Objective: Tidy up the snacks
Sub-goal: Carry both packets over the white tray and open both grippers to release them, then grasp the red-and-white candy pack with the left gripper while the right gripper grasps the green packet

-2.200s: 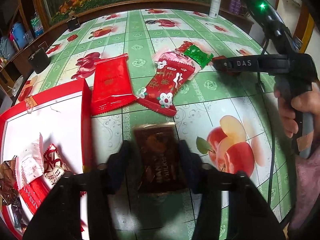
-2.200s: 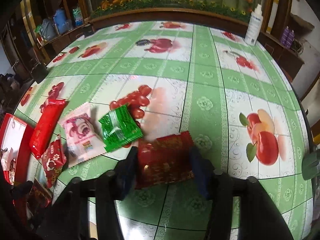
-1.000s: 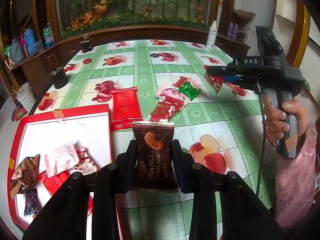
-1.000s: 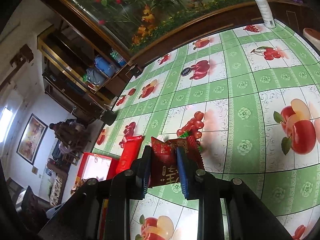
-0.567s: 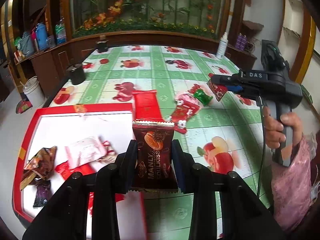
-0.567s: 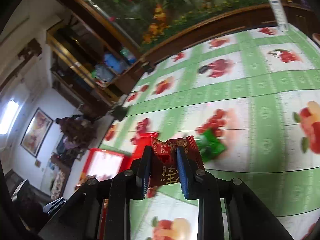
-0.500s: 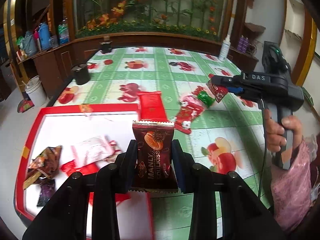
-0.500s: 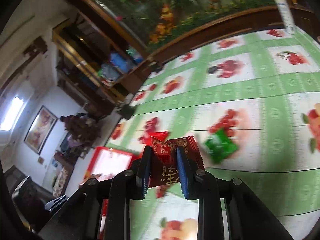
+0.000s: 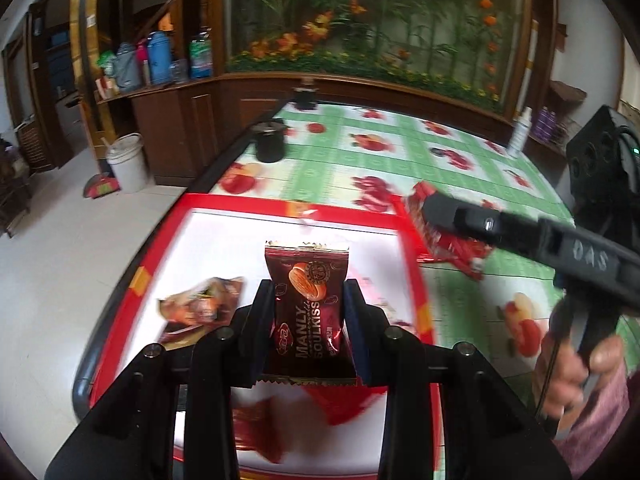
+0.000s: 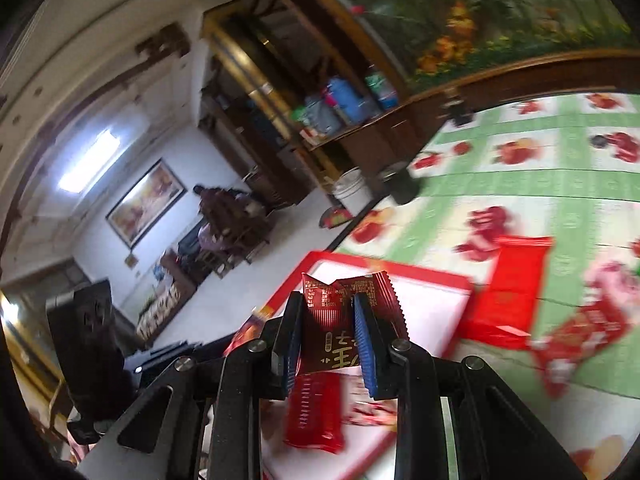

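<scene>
Green fruit-print desk [image 9: 400,160] before a flower mural; left tool [image 9: 310,312] clamps brown packet [image 9: 308,300], right tool [image 10: 328,332] clamps red packet [image 10: 340,320]; tray [image 9: 280,210] contents blurred.

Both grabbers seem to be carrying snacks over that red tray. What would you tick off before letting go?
1. Left gripper shut on the brown Manly Soulkiss packet: ok.
2. Right gripper shut on the red packet: ok.
3. Brown packet over the red tray: ok.
4. Red packet over the tray: ok, near its edge.
5. Height above the tray: cannot tell.
6. Landing spots free of packets already inside: cannot tell, blurred.
</scene>
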The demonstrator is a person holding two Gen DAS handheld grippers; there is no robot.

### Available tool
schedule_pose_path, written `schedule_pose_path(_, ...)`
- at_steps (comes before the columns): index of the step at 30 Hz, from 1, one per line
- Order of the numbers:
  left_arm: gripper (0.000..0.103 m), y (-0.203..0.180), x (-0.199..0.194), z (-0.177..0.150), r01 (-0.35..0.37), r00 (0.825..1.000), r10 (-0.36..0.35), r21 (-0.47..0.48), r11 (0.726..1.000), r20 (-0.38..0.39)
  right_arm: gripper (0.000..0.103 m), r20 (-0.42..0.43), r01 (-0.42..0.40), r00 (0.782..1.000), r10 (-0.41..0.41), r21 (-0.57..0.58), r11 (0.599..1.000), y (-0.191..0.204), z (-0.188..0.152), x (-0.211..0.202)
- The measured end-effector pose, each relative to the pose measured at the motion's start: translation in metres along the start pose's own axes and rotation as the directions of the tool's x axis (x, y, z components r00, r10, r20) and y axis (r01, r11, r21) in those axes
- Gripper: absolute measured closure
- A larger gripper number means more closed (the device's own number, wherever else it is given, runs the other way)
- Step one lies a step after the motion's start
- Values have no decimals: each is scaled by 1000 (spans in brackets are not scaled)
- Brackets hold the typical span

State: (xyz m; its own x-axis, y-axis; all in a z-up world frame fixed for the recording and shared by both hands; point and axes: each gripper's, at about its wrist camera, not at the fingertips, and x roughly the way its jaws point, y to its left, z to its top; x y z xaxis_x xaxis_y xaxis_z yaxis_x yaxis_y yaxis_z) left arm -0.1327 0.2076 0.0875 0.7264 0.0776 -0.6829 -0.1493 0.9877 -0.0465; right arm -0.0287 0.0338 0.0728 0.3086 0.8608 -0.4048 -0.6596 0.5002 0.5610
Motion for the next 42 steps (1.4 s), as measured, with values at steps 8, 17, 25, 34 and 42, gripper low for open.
schedule_pose_path(8,71,37,11,-10,-60,998,58,-62,996,-22,78,-112,32,993,-46,-122,992,34,-25,50)
schedule_pose_path(17,69,41,19,-16,-93,995,90,-52,994,-45,74,-194,50,978,-80,-154,987,33,-41,67)
schedule_pose_path(25,41,43,16,-14,-145,989,143,-63,987,-44,53,-161,20,986,-45,-153,988,32,-32,47)
schedule_pose_path(34,29,-22,4,3,-91,996,89,120,989,23,43,91,170,981,-173,47,984,-50,24,-47)
schedule_pose_path(42,29,-124,22,19,67,998,-66,353,933,-15,39,157,356,897,-413,297,886,-151,40,-140)
